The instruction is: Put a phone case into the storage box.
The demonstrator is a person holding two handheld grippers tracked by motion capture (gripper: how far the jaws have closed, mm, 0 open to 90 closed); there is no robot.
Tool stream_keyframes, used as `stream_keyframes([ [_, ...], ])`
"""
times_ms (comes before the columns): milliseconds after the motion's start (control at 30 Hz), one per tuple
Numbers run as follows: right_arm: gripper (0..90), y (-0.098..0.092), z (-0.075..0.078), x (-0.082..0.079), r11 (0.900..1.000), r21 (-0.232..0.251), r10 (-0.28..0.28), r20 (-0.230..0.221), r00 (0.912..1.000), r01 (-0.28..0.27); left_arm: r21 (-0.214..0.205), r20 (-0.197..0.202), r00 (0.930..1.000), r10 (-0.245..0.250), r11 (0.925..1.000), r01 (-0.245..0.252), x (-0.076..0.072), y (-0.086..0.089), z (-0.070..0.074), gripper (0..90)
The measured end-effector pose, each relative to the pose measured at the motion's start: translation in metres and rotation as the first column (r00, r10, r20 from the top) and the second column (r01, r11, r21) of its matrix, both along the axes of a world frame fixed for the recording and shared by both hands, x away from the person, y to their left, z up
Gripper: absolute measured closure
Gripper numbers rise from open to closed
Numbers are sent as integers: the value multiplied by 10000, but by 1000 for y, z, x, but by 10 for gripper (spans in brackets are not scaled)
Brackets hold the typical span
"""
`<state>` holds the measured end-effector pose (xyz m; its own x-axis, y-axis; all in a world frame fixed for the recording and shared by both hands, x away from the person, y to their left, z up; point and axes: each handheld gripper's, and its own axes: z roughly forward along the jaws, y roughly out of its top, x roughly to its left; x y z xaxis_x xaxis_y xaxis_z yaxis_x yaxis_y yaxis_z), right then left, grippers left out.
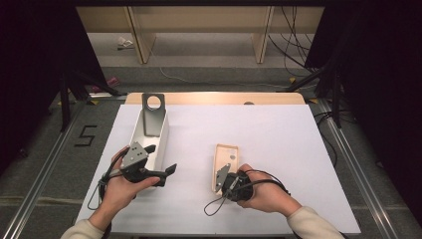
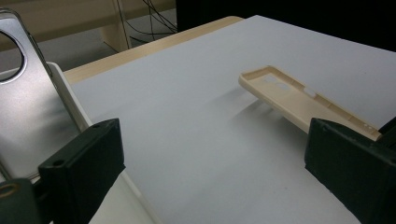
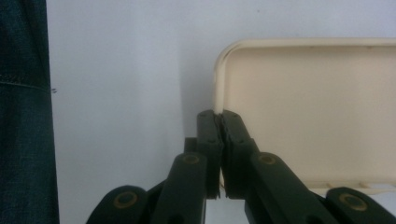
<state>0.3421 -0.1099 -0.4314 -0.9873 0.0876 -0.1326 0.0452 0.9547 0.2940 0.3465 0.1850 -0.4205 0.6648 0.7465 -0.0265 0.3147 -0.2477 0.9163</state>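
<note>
We work over a white table (image 1: 278, 149), its sheet bare around the pieces. At our left on it stands a white box (image 1: 161, 134) with a grey phone (image 1: 153, 117) leaning upright inside, camera ring at the top.

The thing in hand is the cream phone case (image 1: 225, 159), lying open side up right of the middle, well apart from the box. We judge it light and thin-walled, fairly stiff along its length yet springy at the rim, and smooth enough to slip or slide on the sheet if pushed. The side wall is the place to take it: a pinch over the rim, near a corner where the shell is stiffest, seems to us best.

Our right gripper (image 3: 218, 116) has its jaws closed together on that side rim, just below a corner. Our left gripper (image 2: 205, 168) stands wide open with nothing in it, beside the box, facing the case.
</note>
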Motion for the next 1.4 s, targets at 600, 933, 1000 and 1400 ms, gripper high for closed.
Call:
stream_keyframes([
  [600, 878, 3, 6, -3, 9939, 1063, 250, 313, 9992, -282, 98, 4, 10000, -61, 9999, 61, 1, -2, 2, 55],
  [933, 879, 4, 12, -2, 9837, 1775, 205, 494, 9986, -290, 105, -76, 9999, -69, 9999, 70, 3, -2, 1, 62],
  [1000, 878, 4, 13, -2, 9831, 1815, 165, 480, 9987, -250, 104, -101, 9999, -50, 9999, 51, 4, -2, 1, 63],
  [1400, 878, 9, 15, -1, 9762, 2140, 252, 546, 9982, -364, 4, -201, 9995, -249, 9997, 249, 10, -12, 6, 72],
])
